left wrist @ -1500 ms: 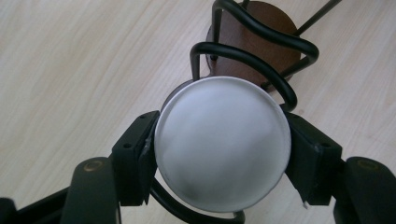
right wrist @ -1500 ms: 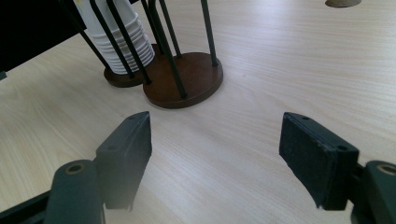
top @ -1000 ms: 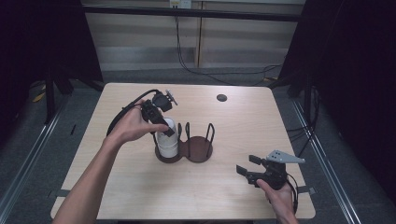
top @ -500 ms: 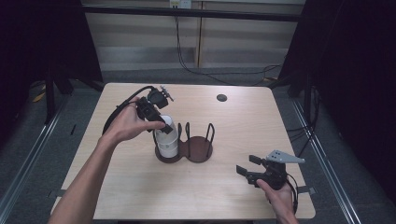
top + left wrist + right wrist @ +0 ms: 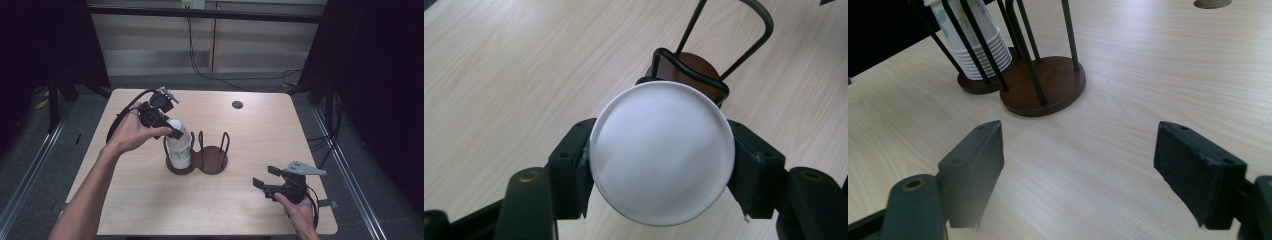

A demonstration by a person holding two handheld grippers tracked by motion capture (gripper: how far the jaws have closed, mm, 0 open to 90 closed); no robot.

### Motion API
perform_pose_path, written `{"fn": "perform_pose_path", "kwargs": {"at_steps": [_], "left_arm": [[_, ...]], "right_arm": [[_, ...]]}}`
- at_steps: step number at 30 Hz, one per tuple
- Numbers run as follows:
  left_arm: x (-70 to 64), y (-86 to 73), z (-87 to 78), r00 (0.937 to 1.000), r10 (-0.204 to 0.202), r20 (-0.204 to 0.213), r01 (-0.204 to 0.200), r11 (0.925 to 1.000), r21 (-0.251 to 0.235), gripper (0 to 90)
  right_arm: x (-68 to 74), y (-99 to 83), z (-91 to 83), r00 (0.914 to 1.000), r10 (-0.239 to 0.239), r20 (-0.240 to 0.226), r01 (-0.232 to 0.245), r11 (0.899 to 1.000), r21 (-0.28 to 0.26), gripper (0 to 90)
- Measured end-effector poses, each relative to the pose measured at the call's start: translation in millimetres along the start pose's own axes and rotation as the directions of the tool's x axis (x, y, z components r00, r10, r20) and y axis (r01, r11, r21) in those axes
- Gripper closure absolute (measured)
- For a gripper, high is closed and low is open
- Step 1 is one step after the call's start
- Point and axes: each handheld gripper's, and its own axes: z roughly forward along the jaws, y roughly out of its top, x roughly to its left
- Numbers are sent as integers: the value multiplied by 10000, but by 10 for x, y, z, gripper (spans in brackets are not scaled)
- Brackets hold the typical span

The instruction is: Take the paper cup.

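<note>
A stack of white paper cups (image 5: 181,152) stands upside down in the left ring of a dark wire cup holder (image 5: 212,160). My left gripper (image 5: 175,131) is shut on the topmost cup (image 5: 179,125), just above the stack. In the left gripper view the cup's round white bottom (image 5: 659,160) sits between both jaws of the left gripper (image 5: 659,165), with the holder's brown base (image 5: 686,72) behind it. My right gripper (image 5: 265,176) rests open near the front right of the table. The right gripper (image 5: 1078,165) holds nothing and faces the holder (image 5: 1048,82) and the cup stack (image 5: 980,47).
The holder's right ring is bare. A small round hole (image 5: 237,104) lies in the light wooden table (image 5: 300,135) toward the back. The left gripper's black cable (image 5: 125,112) loops over the table's left part. Dark floor and rails surround the table.
My left gripper has shifted slightly up and to the left with the top cup between its jaws. The right gripper has stayed in place.
</note>
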Motion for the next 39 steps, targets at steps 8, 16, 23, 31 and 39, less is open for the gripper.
{"fn": "perform_pose_path", "kwargs": {"at_steps": [8, 16, 23, 31, 39], "left_arm": [[-8, -46, -129, 10000, -9, -6, 9, 9973, -738, 367], [-16, -84, -225, 10000, -49, 56, 57, 9895, -1441, 368], [-40, -133, -277, 9999, -57, 109, 78, 9774, -2112, 370], [-21, -232, -309, 9998, -199, 94, 217, 9613, -2746, 370], [-18, -336, -376, 9997, -60, 221, 134, 9370, -3491, 370]], "right_arm": [[3, 0, 7, 10000, -2, 52, 2, 10000, 7, 178], [5, 0, 6, 10000, 10, 64, -10, 10000, -2, 177], [10, 0, 8, 10000, 11, 76, -11, 10000, 9, 177], [16, 1, 8, 10000, 15, 84, -14, 10000, -28, 177], [22, 2, 17, 10000, -8, 81, 8, 10000, -67, 177]]}}
